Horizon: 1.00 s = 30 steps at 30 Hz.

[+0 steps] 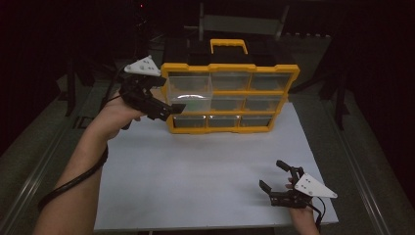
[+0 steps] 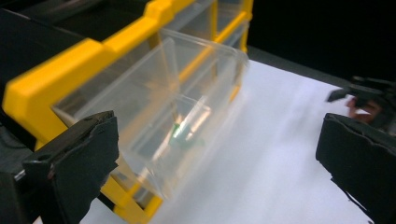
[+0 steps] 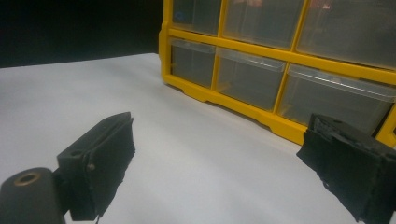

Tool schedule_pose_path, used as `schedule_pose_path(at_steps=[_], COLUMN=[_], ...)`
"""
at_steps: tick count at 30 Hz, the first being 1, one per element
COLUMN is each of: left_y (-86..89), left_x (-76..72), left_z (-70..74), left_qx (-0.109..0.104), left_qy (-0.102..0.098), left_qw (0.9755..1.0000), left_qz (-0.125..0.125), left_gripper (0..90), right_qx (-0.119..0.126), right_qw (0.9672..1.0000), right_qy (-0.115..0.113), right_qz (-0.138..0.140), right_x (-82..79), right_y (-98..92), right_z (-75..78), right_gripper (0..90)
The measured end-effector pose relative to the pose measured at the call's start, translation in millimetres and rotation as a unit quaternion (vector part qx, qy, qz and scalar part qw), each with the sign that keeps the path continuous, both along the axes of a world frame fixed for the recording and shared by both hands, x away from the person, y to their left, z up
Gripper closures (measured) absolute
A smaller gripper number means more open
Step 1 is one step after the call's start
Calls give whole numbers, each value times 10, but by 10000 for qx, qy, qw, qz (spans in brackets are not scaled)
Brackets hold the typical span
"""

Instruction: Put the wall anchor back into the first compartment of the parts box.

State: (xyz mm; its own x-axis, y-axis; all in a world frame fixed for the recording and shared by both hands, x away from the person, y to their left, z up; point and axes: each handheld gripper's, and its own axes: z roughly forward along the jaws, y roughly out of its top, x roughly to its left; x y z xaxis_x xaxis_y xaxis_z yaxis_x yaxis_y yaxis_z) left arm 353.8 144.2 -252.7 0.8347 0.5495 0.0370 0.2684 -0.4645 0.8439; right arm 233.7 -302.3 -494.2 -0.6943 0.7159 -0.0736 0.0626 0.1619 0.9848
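Observation:
A yellow organizer cabinet (image 1: 230, 67) with clear drawers stands at the back of the white board (image 1: 205, 166). Its top-left drawer (image 1: 188, 90) is pulled out and sticks forward. In the left gripper view this drawer (image 2: 187, 93) holds a small green thing (image 2: 180, 133). My left gripper (image 1: 172, 109) hovers at the drawer's front left corner, its jaws open wide and off the drawer (image 2: 219, 154). My right gripper (image 1: 270, 174) rests near the board's front right corner, open with nothing between its fingers (image 3: 219, 158). The cabinet's lower drawers (image 3: 252, 77) are closed.
The cabinet has a yellow carry handle (image 1: 228, 45) on top. White board stretches between the cabinet and the right gripper. Dark floor and stand legs surround the table. The right gripper (image 2: 364, 93) shows far off in the left gripper view.

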Motion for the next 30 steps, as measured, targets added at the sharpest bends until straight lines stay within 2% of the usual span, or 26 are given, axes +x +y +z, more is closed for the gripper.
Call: schedule_pose_path(at_steps=[1,4,6,12,17,20,24,26,27,30], left_y=[0,127,171,328,401,450,495,495,509,533], left_x=[0,-129,-186,-323,-451,-520,-597,-597,-652,-710], left_z=[0,-144,-222,-500,-728,-836,-998,-998,-1172,-1330], left_qx=[0,-37,31,-142,-133,-217,-312,-312,-344,-353], left_qy=[0,-31,-95,-5,6,44,38,38,50,58], left_qw=[10000,10000,9999,9997,9995,9992,9991,9991,9991,9989], left_qz=[0,-39,-47,-183,-280,-327,-270,-270,-245,-304], left_gripper=[0,0,0,0,0,0,0,0,0,0], right_qx=[6,-21,-22,-40,-59,-77,-95,-111,-116,-65], right_qw=[10000,10000,10000,10000,10000,10000,9999,9999,9999,10000], right_qy=[6,10,6,-28,-28,-44,-34,-34,-32,-12], right_qz=[-4,4,5,23,33,24,34,35,27,-11], right_x=[-2,-4,-4,-7,-11,-11,-8,-8,-11,-16], right_y=[3,11,14,10,23,17,27,27,29,30], right_z=[0,-2,-1,4,6,8,0,0,3,4], right_gripper=[89,89,89,89,89,89,89,89,89,89])
